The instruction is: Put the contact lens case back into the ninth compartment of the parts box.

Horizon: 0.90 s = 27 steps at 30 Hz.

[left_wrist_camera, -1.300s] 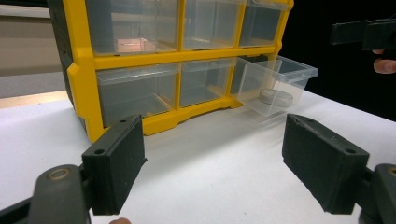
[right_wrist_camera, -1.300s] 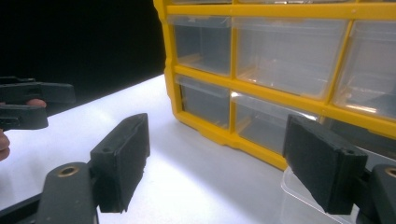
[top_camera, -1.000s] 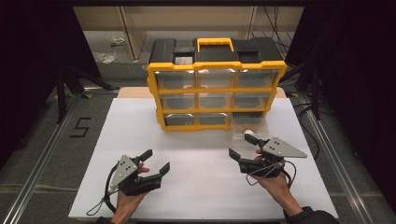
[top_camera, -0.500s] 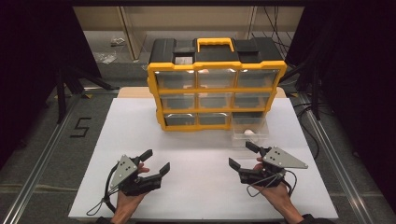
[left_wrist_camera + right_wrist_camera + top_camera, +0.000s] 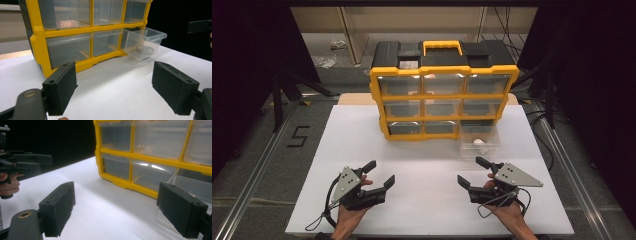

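The right gripper (image 5: pixel 475 172) has drawn back toward the table's (image 5: pixel 422 150) near edge, leaving the bottom-right drawer (image 5: pixel 480 140) of the organizer (image 5: pixel 443 90) pulled out, a small round object (image 5: pixel 144 49) inside. Both it and the left gripper (image 5: pixel 380 173) are spread and empty. Likely next: reach in for that object.

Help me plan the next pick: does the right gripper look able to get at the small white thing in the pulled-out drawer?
Probably yes. The drawer is pulled out with its top open, the white thing lies exposed inside, and the right gripper sits just in front with jaws apart; only bare table lies between them.
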Available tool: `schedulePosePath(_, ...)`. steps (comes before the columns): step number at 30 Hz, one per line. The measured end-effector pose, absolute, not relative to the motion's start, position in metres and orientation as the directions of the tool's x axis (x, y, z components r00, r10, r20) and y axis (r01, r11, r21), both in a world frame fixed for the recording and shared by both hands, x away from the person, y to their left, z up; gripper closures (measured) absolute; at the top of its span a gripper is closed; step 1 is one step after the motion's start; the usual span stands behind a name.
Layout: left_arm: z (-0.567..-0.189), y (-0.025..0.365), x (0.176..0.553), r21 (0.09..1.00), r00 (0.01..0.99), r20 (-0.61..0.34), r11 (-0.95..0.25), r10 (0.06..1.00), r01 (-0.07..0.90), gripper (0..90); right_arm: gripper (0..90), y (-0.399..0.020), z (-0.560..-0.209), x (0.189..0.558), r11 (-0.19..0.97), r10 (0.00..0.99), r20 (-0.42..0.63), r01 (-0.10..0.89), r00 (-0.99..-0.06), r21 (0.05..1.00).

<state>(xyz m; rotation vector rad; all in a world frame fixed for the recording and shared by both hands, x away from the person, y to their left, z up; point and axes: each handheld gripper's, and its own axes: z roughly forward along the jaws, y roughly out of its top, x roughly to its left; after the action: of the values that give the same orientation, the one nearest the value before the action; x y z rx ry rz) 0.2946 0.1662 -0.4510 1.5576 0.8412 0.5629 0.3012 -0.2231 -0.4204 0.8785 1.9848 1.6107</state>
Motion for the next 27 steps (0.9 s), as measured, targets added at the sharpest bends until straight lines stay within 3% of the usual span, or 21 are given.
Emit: schedulePosePath(27, -0.452, 0.165, 0.295, 0.979, 0.626, -0.122, -0.011, 0.771, 0.205, 19.3, 15.1, -0.237, -0.431, 0.282, 0.116, 0.731, 0.058, 0.208, -0.680, 0.971)
